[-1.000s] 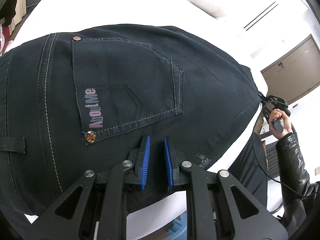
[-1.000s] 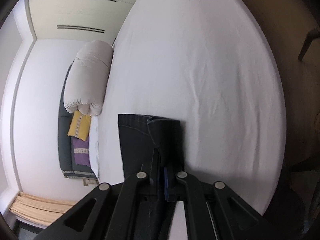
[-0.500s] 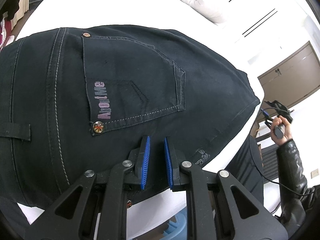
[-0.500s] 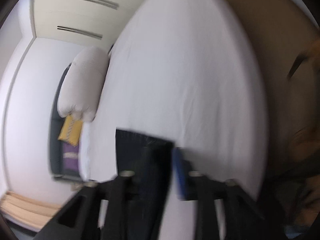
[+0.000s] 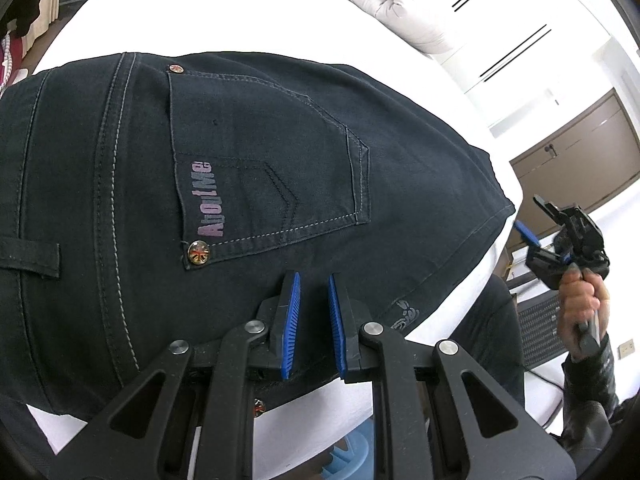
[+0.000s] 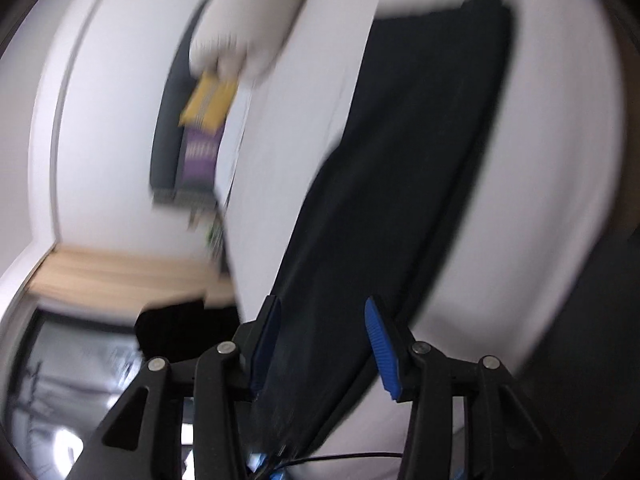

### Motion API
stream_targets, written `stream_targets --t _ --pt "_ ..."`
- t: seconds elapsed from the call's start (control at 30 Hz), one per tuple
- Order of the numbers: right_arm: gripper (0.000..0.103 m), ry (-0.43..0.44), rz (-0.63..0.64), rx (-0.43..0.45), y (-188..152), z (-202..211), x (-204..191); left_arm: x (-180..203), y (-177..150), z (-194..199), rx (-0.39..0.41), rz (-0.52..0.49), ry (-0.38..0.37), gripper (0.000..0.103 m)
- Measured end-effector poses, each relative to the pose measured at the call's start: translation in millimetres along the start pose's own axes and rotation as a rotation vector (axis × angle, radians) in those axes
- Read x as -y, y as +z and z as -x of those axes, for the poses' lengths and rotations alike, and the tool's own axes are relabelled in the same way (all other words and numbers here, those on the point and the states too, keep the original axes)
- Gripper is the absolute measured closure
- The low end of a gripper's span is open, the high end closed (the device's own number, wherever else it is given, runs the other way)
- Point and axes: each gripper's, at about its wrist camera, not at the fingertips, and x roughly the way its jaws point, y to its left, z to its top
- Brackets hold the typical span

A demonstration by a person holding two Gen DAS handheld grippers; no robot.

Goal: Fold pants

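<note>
Our left tongs (image 5: pixel 312 320) sit near the bed's near edge, their blue pads (image 5: pixel 290 324) drawn almost together with only a narrow gap, pinching the dark cloth of the pants (image 5: pixel 260 152) at the waist end; whether cloth runs up between the pad tips we cannot tell. Just beyond the pads lies the back pocket (image 5: pixel 272 184) with its printed lettering, a round stud (image 5: pixel 199 252) at its lower corner, and a belt loop (image 5: pixel 30 258) further out toward the left.

Our right tongs (image 6: pixel 320 344) stand about half open, having just let go; the pads (image 6: pixel 380 348) press on nothing, though the folded pant legs (image 6: pixel 400 168) show through the gap between them. In the left wrist view these tongs (image 5: pixel 560 236) hang off the bed's right edge, held in a hand (image 5: pixel 580 304).

The pants lie flat across the white bed (image 5: pixel 224 12), reaching from the near edge toward the far end. A rolled pale quilt (image 5: pixel 384 0) rests at the bed's far corner.
</note>
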Motion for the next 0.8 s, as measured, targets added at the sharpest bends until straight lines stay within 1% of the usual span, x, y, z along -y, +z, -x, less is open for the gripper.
stream_targets --t 0.13,0.2,0.33,0.47,0.6,0.67,0.7,0.73,0.8 --pt "0.054 -0.032 0.029 -0.114 -23 -43 -9 2 1 0 0.0 0.001 -0.002 0.088" --pt "0.054 -0.054 0.026 -0.142 -29 -53 -9 2 0 0 0.002 0.001 -0.005 0.088" --pt "0.054 -0.093 0.033 -0.186 -32 -66 -12 1 0 0 0.006 0.007 -0.01 0.088" --pt "0.054 -0.108 -0.002 -0.22 -39 -72 1 0 1 1 0.006 0.008 -0.011 0.088" --pt "0.054 -0.084 -0.019 -0.229 -40 -87 5 0 1 1 0.006 0.008 -0.01 0.088" --pt "0.056 -0.074 -0.027 -0.233 -39 -92 9 1 1 2 0.006 0.007 -0.009 0.088" --pt "0.064 -0.074 -0.027 -0.236 -39 -95 9 1 1 2 0.005 0.007 -0.008 0.088" --pt "0.075 -0.075 -0.017 -0.241 -39 -98 9 2 1 2 0.005 0.006 -0.006 0.088" --pt "0.094 -0.1 0.008 -0.237 -39 -99 11 2 2 2 0.003 0.005 -0.004 0.088"
